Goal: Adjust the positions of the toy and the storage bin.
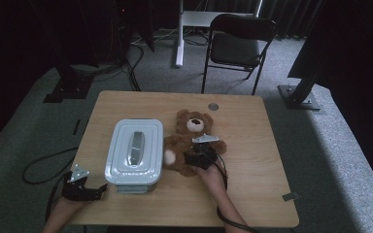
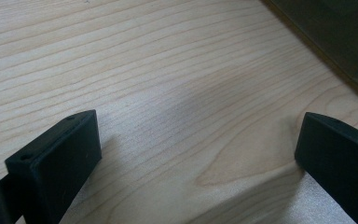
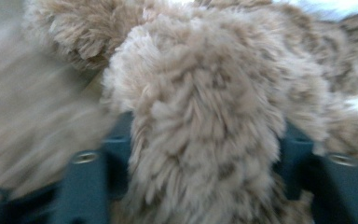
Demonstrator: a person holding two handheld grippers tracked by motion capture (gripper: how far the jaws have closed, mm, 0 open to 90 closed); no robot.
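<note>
A brown teddy bear (image 1: 193,137) lies on its back in the middle of the wooden table (image 1: 252,131), just right of a pale lidded box (image 1: 135,154). My right gripper (image 1: 200,156) sits on the bear's lower body. In the right gripper view its jaws are closed against both sides of a furry limb of the teddy bear (image 3: 200,130). My left gripper (image 1: 97,191) rests at the table's front left corner, beside the box. Its two black fingers (image 2: 60,158) stand wide apart over bare wood with nothing between them.
The box has a grey handle (image 1: 136,145) on its lid. A small round disc (image 1: 213,106) lies near the table's far edge, and a tag (image 1: 290,196) near the front right corner. Beyond the table stand a black folding chair (image 1: 238,43) and dark stands.
</note>
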